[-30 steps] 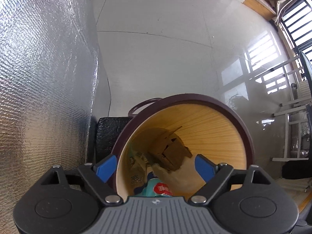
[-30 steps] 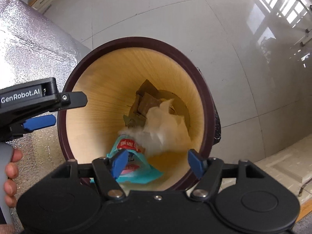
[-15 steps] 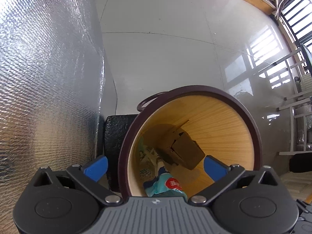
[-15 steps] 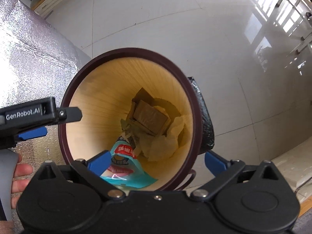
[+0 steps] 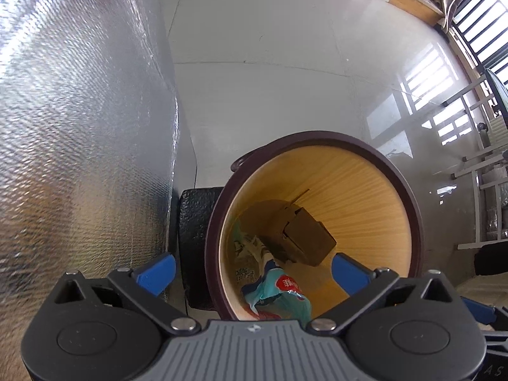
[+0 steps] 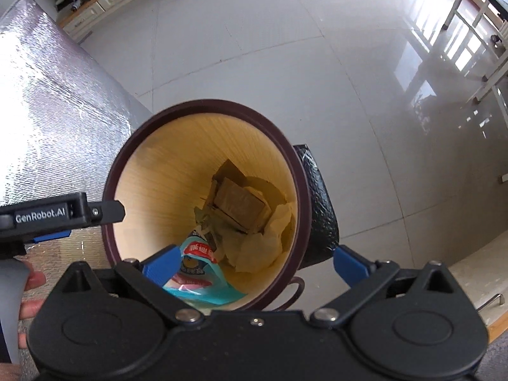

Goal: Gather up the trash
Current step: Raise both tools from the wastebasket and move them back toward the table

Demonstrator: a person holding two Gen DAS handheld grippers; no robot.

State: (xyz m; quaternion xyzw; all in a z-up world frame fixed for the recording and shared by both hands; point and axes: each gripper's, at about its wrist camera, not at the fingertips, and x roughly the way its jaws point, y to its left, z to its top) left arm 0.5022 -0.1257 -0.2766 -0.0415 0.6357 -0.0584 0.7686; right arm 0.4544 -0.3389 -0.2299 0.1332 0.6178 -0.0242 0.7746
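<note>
Wood-grain bin point(image 6: 152, 171) on the tile floor point(image 6: 285, 63), both grippers above it.
Left gripper point(image 5: 250, 266) and right gripper point(image 6: 254, 262) spread wide, nothing gripped. Trash sits in the bin: teal wrapper point(image 6: 197, 270), brown box point(image 6: 239, 204), crumpled paper point(image 6: 260, 244). Foil sheet point(image 5: 79, 127) just beside.

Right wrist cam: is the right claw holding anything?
No, the right claw stands wide open and empty above the bin, and the teal snack wrapper lies down inside it.
</note>
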